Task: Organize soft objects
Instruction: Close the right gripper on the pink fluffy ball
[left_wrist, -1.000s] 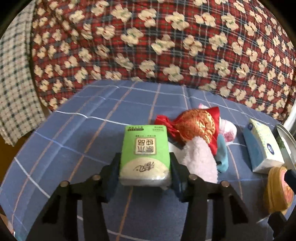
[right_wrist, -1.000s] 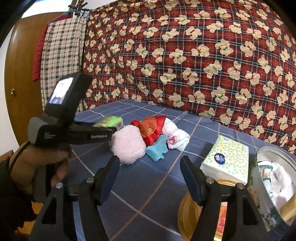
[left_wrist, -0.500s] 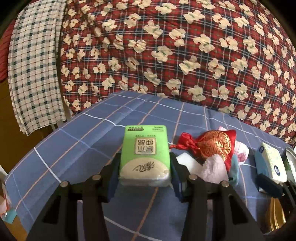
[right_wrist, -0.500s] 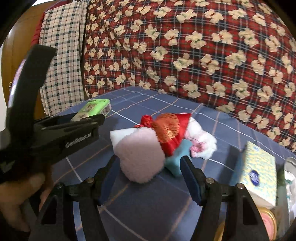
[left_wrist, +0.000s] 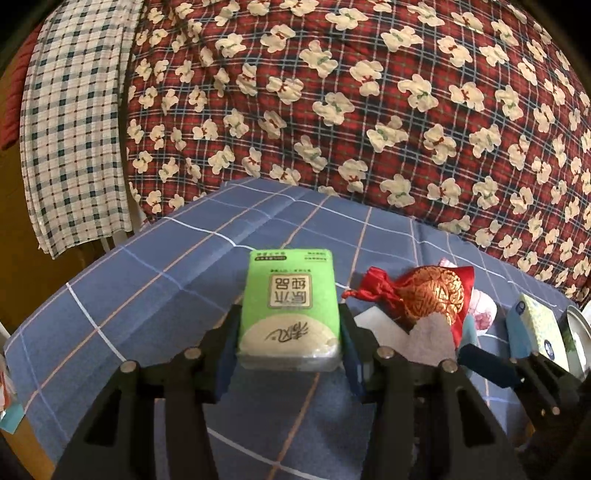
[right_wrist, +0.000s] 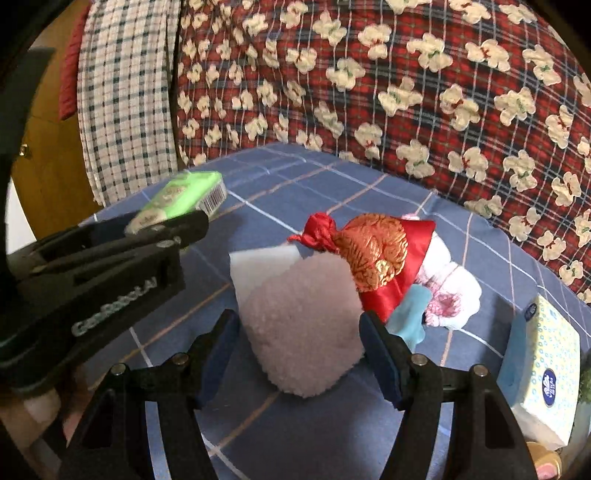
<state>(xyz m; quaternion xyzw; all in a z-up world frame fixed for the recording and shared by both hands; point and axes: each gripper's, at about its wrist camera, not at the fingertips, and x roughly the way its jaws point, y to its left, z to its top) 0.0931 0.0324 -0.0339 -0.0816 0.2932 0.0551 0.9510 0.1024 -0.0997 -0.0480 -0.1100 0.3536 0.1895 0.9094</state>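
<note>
1. Since a second ago your right gripper (right_wrist: 299, 350) has closed in on the fluffy pale-pink pouf (right_wrist: 303, 325); its jaws stand open around it.
2. Your left gripper (left_wrist: 288, 343) clamps the green plastic-wrapped tissue pack (left_wrist: 290, 306) above the blue checked tablecloth (left_wrist: 147, 295).
3. Rightward lies the red-and-gold satin pouch (right_wrist: 373, 254), touching the pouf.

Green tissue pack (left_wrist: 289, 309): glossy plastic film wrap. Drawstring pouch (right_wrist: 373, 258): shiny red satin with gold brocade. Fluffy pale pink ball (right_wrist: 306, 328): coarse, nubbly fleece. White sponge block (right_wrist: 258, 267): matt foam. Tissue box (right_wrist: 543, 365): matt printed paper. Bench cover (left_wrist: 147, 295): blue checked woven cloth, matt. Backdrop quilt (left_wrist: 369, 110): red plaid cotton cloth, floral print.
</note>
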